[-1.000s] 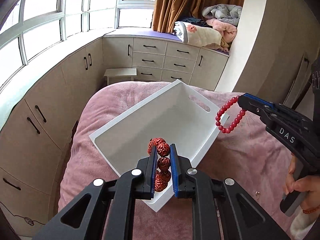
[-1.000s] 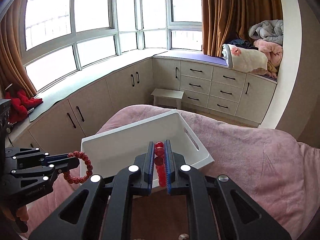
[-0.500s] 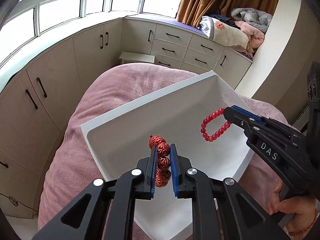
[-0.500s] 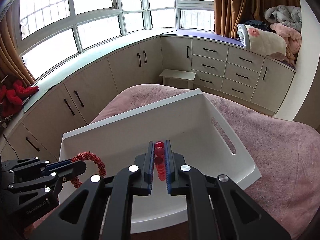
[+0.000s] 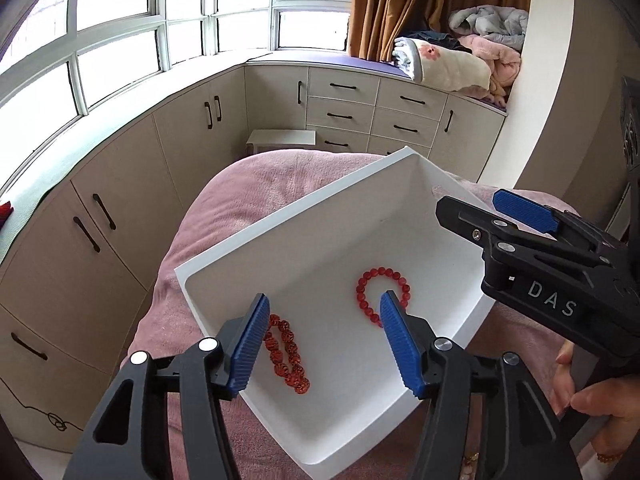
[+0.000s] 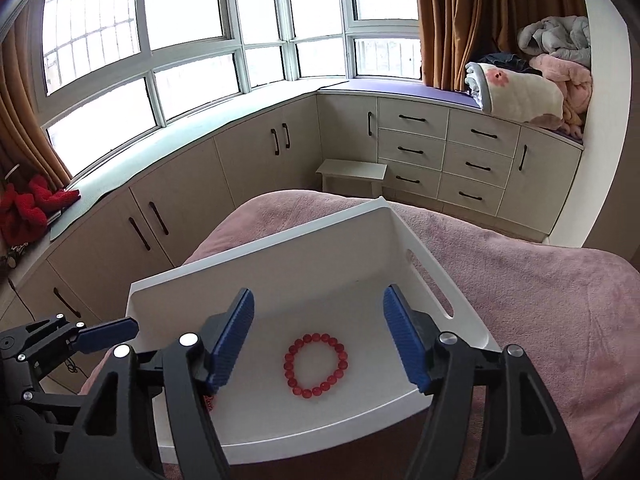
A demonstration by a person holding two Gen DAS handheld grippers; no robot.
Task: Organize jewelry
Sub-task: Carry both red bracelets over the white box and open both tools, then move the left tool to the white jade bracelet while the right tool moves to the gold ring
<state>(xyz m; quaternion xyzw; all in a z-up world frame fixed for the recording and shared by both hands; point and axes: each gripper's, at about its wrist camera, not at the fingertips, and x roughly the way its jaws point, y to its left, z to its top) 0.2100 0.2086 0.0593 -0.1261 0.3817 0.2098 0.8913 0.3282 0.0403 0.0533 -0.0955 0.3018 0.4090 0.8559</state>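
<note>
Both the left gripper [image 5: 324, 336] and right gripper [image 6: 318, 338] gape empty above the white tray [image 6: 256, 252]; the smooth red bracelet [image 6: 316, 365] lies lower centre, the carved bracelet [image 5: 286, 350], probably wooden, lower left.

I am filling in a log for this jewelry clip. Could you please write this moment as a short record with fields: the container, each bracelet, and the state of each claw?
container: white bin with slot handle, on pink blanket
smooth red bead bracelet: flat on the bin floor, round loop, untouched
carved dark red bead bracelet: flat on the bin floor near the left wall, apart from the other
left claw: open, above the bin, holds nothing
right claw: open, above the smooth bracelet, holds nothing
</note>
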